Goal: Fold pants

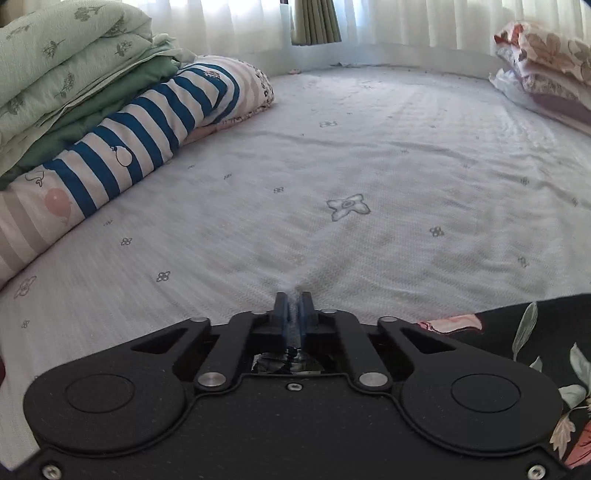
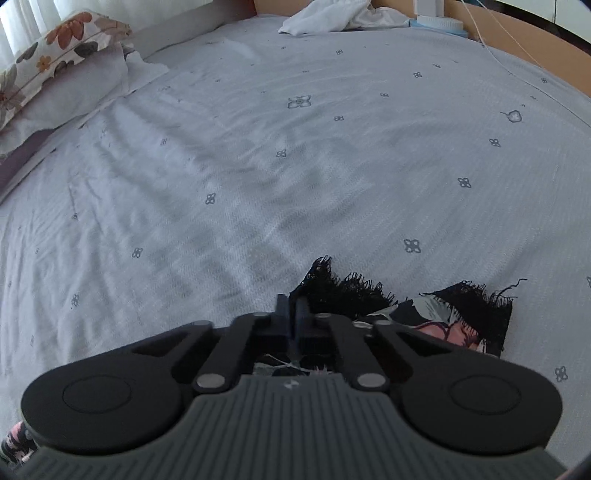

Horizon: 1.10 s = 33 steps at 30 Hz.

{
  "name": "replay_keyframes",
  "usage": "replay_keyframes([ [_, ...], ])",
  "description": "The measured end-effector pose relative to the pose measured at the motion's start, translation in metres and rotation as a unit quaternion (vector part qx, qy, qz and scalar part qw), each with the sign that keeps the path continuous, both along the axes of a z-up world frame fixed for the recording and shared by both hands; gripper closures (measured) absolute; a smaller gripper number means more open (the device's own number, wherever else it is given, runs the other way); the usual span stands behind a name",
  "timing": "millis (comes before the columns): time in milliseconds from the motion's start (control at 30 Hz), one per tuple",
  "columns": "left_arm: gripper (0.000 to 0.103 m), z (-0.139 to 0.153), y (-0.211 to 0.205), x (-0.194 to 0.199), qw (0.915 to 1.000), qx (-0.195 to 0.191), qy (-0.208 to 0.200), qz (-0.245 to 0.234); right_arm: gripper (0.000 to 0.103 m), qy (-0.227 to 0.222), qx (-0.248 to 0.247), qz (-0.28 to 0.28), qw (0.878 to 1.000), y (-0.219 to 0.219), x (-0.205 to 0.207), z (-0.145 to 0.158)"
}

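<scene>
The pants [image 1: 535, 354] are black with a pale leaf and pink flower print and lie at the lower right of the left wrist view, running under the gripper body. My left gripper [image 1: 294, 306] is shut with a thin strip of cloth pinched between its blue pads. The bed sheet [image 1: 332, 166] puckers just ahead of its tips. In the right wrist view the fringed black hem of the pants [image 2: 469, 310] lies on the sheet. My right gripper [image 2: 292, 306] is shut on the left end of that hem, where the fringe stands up beside the fingertips.
A stack of folded quilts [image 1: 92, 110], green floral over blue-striped, lines the left side of the bed. Floral pillows [image 1: 546, 66] lie at the far right by the curtains. White cloth [image 2: 325, 14] and a cable [image 2: 517, 62] sit near the wooden bed frame.
</scene>
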<state>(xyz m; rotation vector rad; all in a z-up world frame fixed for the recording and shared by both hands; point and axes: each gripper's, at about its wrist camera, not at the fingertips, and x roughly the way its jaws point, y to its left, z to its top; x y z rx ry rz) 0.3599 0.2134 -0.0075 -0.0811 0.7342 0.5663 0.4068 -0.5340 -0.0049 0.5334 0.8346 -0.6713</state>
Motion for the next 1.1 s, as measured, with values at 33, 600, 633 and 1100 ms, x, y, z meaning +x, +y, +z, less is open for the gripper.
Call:
replay_keyframes([
  [33,0.102,0.003,0.001,-0.002,1.0,-0.005,-0.006,0.001,0.101,-0.015,0.006,-0.004,1.0,-0.002,-0.005,0.005],
  [600,0.102,0.076,0.01,-0.06,0.9953,-0.065,-0.051,-0.051,0.101,-0.103,-0.047,-0.019,0.993,-0.024,-0.119,0.103],
  [633,0.097,0.073,0.01,-0.059,0.9923,-0.096,-0.044,-0.066,0.101,-0.098,-0.05,-0.02,0.994,-0.026,-0.125,0.104],
  [1100,0.023,0.021,0.025,0.017,0.9783,-0.205,0.03,0.008,0.086,-0.076,0.018,0.022,0.997,-0.013,-0.12,0.066],
])
